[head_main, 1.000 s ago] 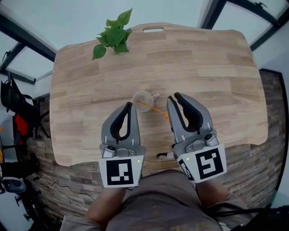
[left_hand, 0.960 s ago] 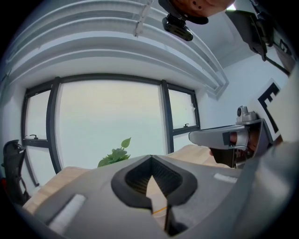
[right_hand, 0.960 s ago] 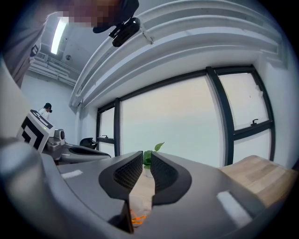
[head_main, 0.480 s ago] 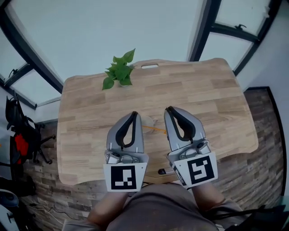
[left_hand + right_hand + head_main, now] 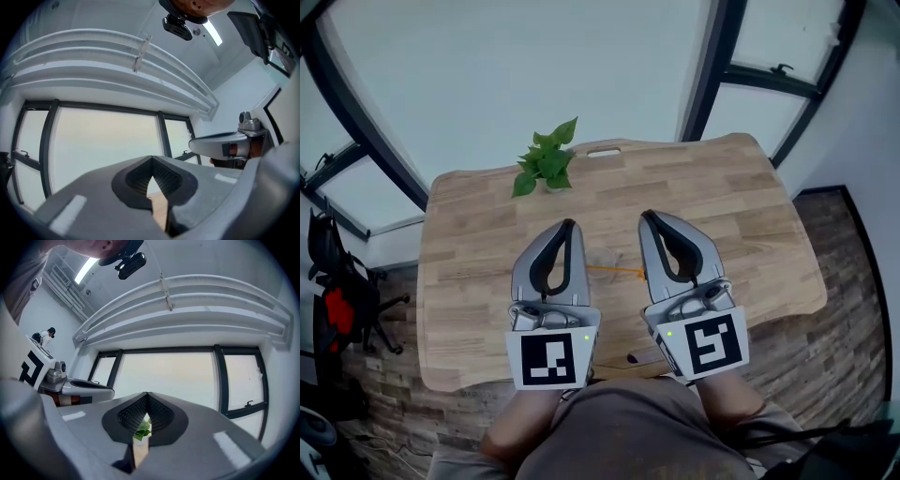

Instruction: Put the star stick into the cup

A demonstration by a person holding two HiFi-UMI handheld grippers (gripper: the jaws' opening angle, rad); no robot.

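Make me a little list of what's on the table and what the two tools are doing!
table: wooden
plant: green and leafy, at the far edge
stick: thin and orange, showing between the two tools
cup: cannot make it out
left tool: shut, nothing in it, raised over the table
right tool: shut, nothing in it, raised beside the left one
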